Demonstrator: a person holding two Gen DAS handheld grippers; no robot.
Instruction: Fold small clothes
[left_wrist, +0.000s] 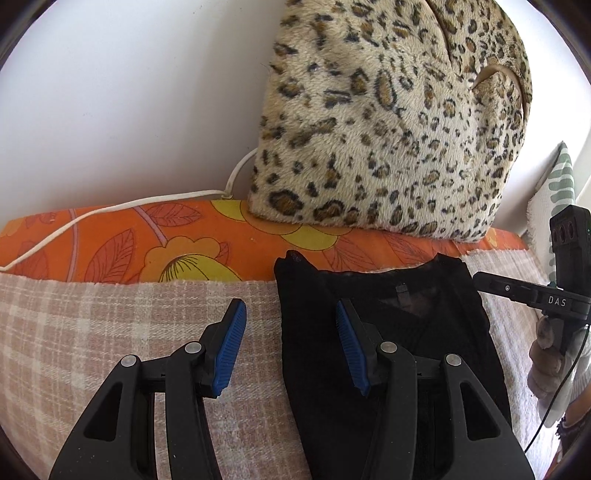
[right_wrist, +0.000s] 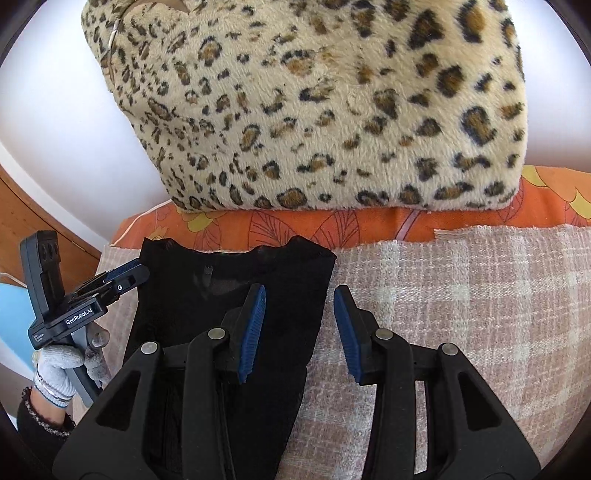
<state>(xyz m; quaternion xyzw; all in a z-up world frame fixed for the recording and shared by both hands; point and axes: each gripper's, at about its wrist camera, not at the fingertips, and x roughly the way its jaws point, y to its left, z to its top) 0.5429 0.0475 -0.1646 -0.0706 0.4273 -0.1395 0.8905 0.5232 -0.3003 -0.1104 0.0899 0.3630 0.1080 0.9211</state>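
Observation:
A small black garment (left_wrist: 388, 332) lies flat on a pink checked blanket (left_wrist: 110, 325), neckline toward the far side. My left gripper (left_wrist: 291, 325) is open and empty, straddling the garment's left edge. In the right wrist view the same garment (right_wrist: 207, 295) lies at left on the blanket (right_wrist: 461, 295). My right gripper (right_wrist: 299, 314) is open and empty, straddling the garment's right edge. The right gripper's body (left_wrist: 565, 280) shows at the right edge of the left wrist view. The left gripper's body (right_wrist: 66, 295), held by a gloved hand (right_wrist: 59, 369), shows at the left of the right wrist view.
A leopard-print cushion (left_wrist: 391, 122) stands against the white wall just beyond the garment, on an orange flowered sheet (left_wrist: 147, 240). A white cable (left_wrist: 110, 210) runs along the sheet at left. A green-patterned pillow (left_wrist: 557, 192) is at far right.

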